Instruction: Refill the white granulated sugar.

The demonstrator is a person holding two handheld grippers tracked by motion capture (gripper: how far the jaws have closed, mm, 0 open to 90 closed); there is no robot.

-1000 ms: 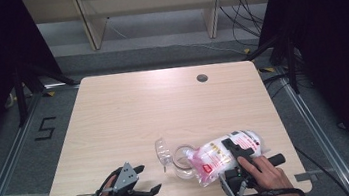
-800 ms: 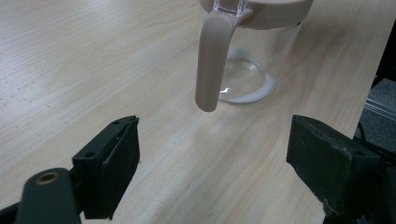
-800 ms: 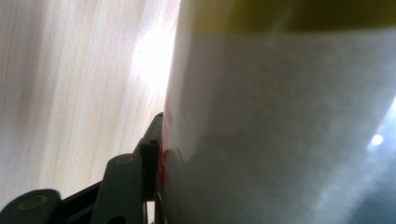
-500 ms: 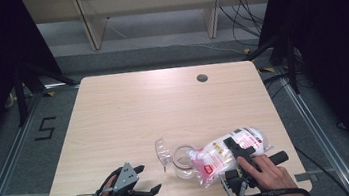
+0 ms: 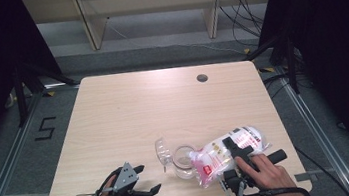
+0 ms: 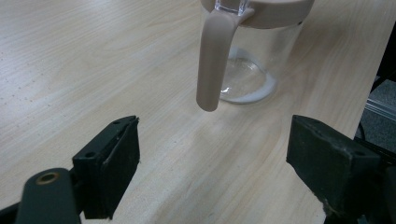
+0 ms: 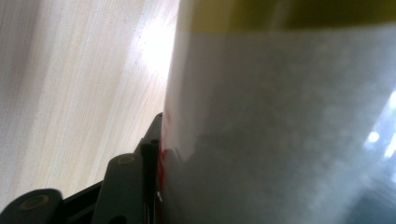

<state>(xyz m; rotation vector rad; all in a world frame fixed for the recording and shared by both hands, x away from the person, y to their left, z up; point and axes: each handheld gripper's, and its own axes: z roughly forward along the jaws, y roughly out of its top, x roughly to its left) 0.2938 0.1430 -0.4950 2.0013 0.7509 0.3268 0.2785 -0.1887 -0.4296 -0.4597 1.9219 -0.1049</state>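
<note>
At table's near edge, right gripper (image 5: 233, 152) clamping bag (image 5: 229, 151)

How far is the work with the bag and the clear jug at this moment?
Done: the jug stands with its lid flipped open. In hand: the right tongs clamp the bag, tilted at the jug's mouth. Left: whether anything has poured yet cannot be told; the left tongs are open.

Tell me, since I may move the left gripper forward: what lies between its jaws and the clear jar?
Only bare table separates the left gripper from the jar, per the left gripper view.
</note>
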